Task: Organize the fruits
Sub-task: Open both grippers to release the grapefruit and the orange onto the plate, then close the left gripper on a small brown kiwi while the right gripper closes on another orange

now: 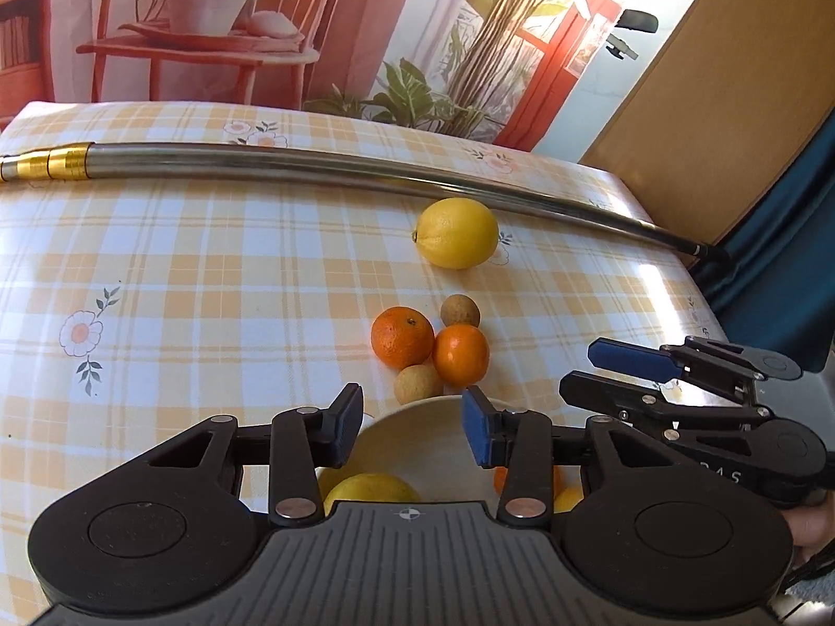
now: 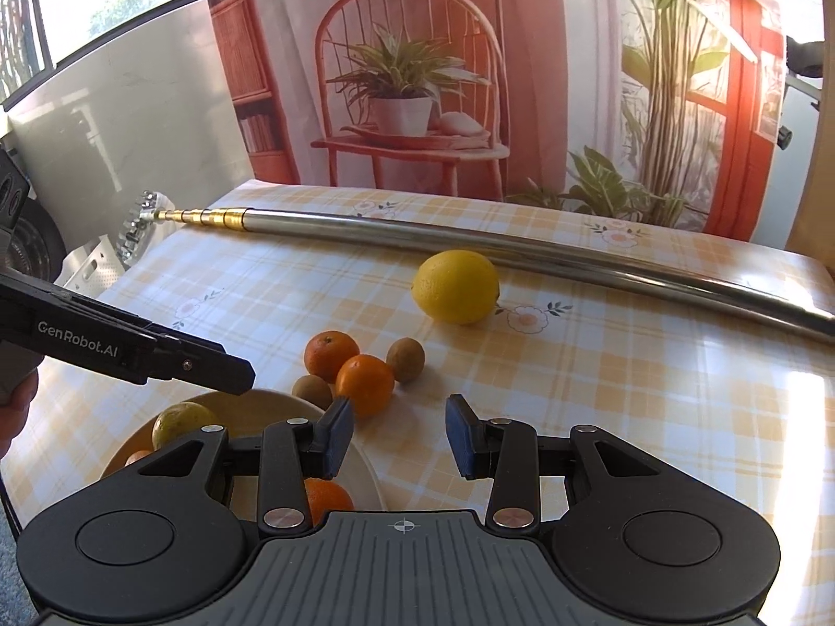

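Checked cloth covers the surface (image 2: 600, 391). Both the left hand-held gripper (image 1: 412, 430) and right hand-held gripper (image 2: 399, 435) are wide and empty. Centre the nearest tangerine (image 2: 364, 385), beside the bowl (image 2: 365, 474), between the right pads before closing gently.

— What do the two tools look like?

— The left gripper (image 1: 412, 430) and the right gripper (image 2: 399, 435) are alike: black linkage arms with silver pivot screws, blue pads on the jaws. Behind the jaws sits a ribbed grey plate with a small crosshair mark, flanked by round black discs.

— Any lettering?

— White "GenRobot.AI" along the left one's side.
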The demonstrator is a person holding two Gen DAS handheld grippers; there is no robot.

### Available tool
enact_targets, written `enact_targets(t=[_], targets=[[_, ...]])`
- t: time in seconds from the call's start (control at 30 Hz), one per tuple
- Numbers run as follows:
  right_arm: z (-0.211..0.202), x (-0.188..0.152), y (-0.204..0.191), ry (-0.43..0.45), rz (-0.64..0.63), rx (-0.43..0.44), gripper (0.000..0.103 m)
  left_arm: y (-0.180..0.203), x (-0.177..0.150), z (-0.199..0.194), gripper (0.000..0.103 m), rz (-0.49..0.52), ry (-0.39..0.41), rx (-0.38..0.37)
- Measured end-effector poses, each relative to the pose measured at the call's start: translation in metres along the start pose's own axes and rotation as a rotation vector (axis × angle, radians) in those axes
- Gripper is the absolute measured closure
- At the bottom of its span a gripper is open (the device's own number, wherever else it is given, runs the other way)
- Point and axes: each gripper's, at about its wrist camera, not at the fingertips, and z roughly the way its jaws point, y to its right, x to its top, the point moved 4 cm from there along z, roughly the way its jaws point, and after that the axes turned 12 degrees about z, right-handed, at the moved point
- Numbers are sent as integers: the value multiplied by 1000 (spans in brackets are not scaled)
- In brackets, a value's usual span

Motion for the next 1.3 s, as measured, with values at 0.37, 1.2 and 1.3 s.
enact_targets(t=[0.37,1.2,1.3], targets=[[6,2,22,3,38,-9,67,-11,12,46,67,-119,-92,-36],[17,-6,29,-7,67,5,67,-22,4,51,75,-124,-76,-15],[25,-7,25,11,53,17,67,-30,0,43,75,-133,-65,-3]])
